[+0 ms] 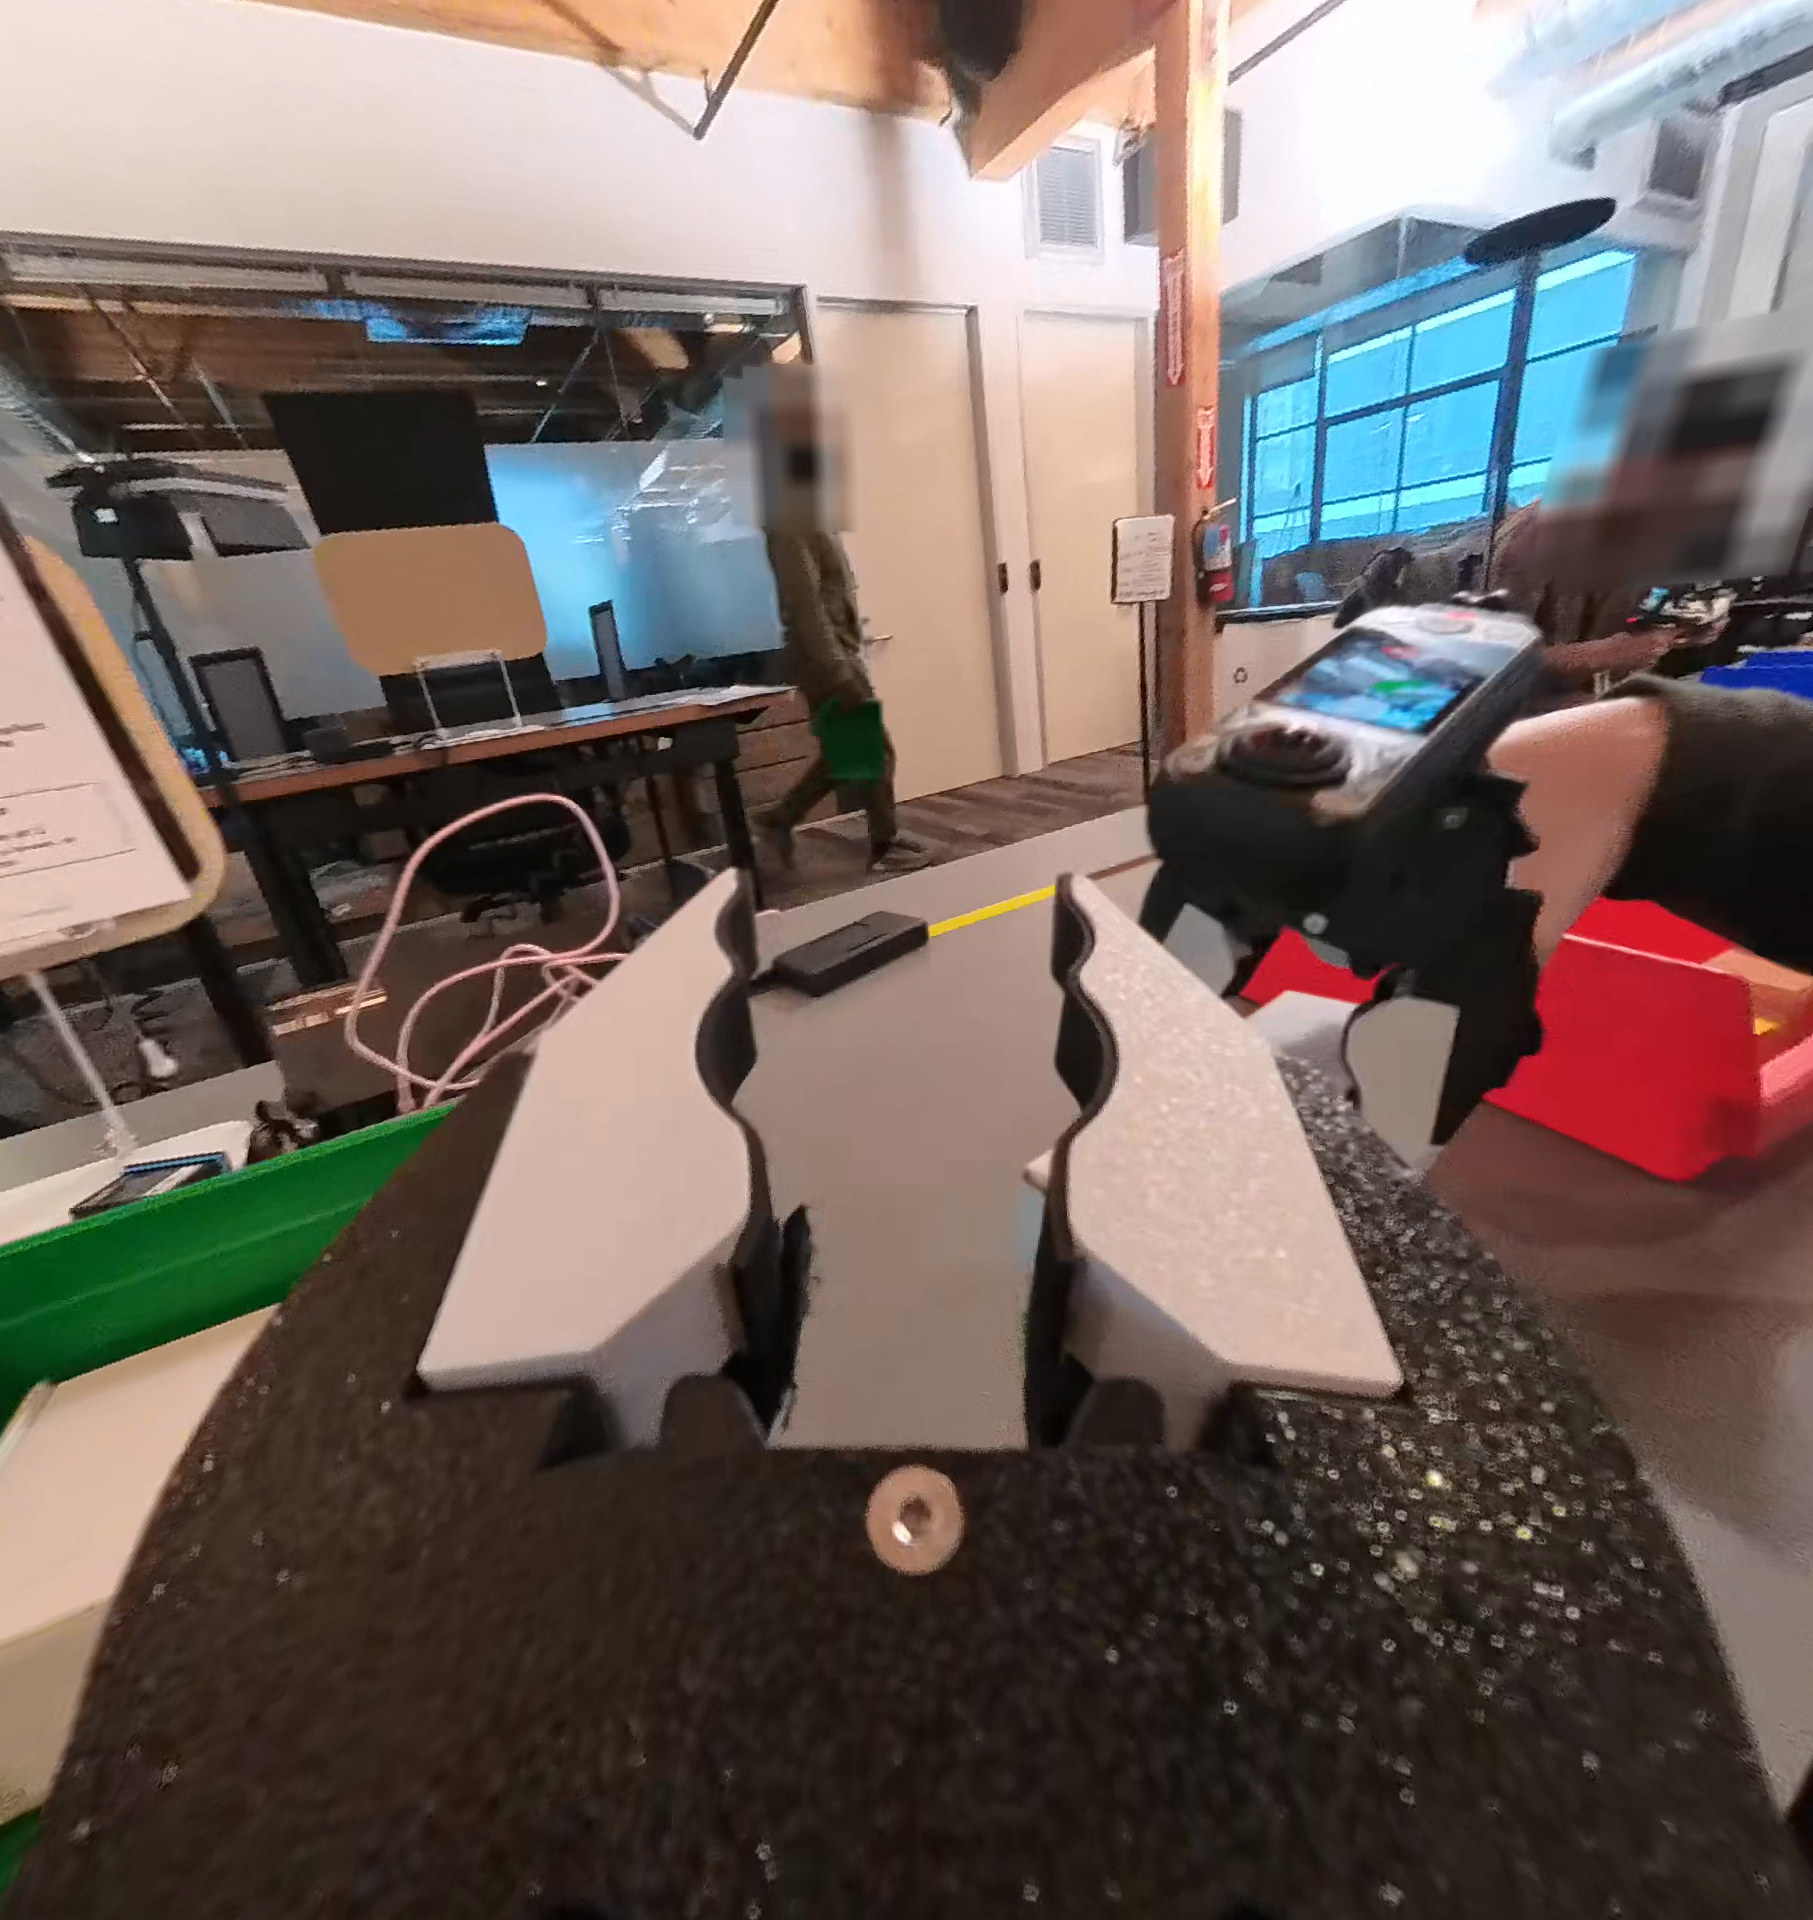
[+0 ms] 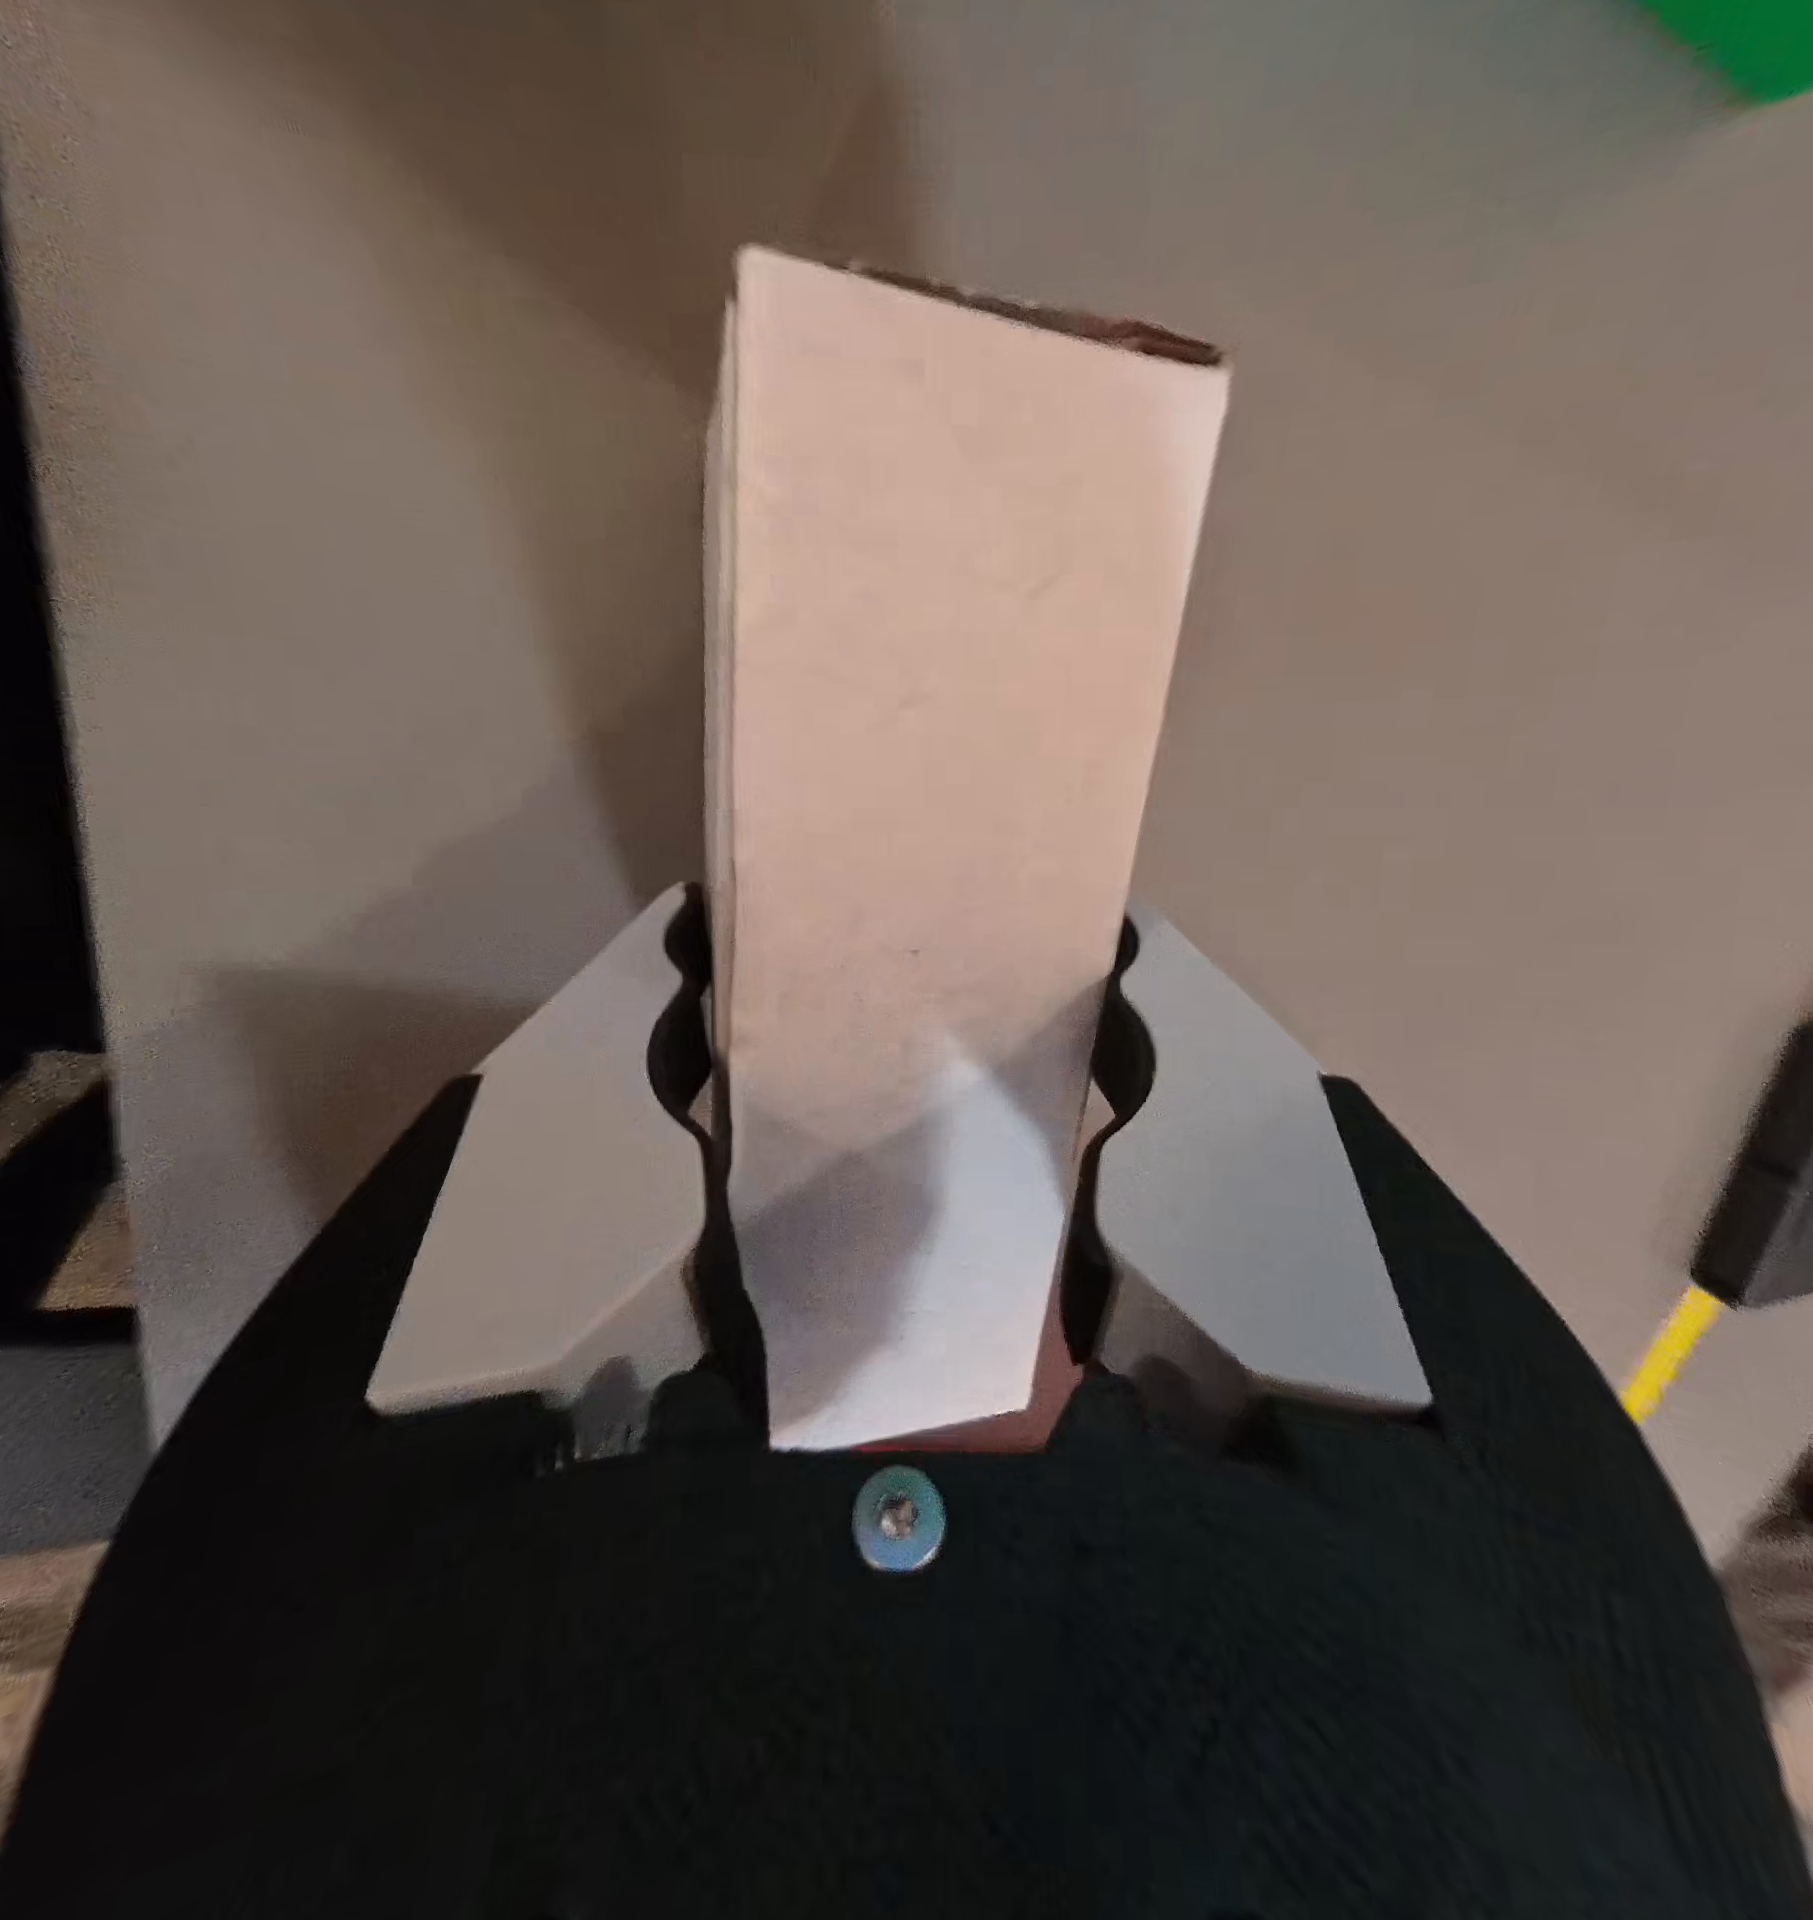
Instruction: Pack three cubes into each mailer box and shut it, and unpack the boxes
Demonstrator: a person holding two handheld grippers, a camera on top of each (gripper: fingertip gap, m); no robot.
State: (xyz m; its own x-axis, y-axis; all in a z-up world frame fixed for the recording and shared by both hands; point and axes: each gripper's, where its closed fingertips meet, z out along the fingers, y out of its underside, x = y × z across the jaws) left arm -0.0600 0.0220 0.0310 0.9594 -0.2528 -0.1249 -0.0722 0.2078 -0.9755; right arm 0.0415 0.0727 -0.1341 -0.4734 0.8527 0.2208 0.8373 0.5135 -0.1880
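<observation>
Right wrist view: the right hand-held gripper (image 2: 907,1039) pinches a tall pale cardboard mailer box (image 2: 943,727), pads pressed to both its sides, above the grey worktop (image 2: 1504,623). The left hand-held gripper (image 1: 907,997) is spread wide, holding nothing, pointing toward the worktop's far edge.

Left wrist view faces the room; right (closer) faces the table (image 2: 1504,623).

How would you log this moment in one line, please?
left gripper: open, empty | right gripper: clamps white mailer box | red bin: on table
</observation>
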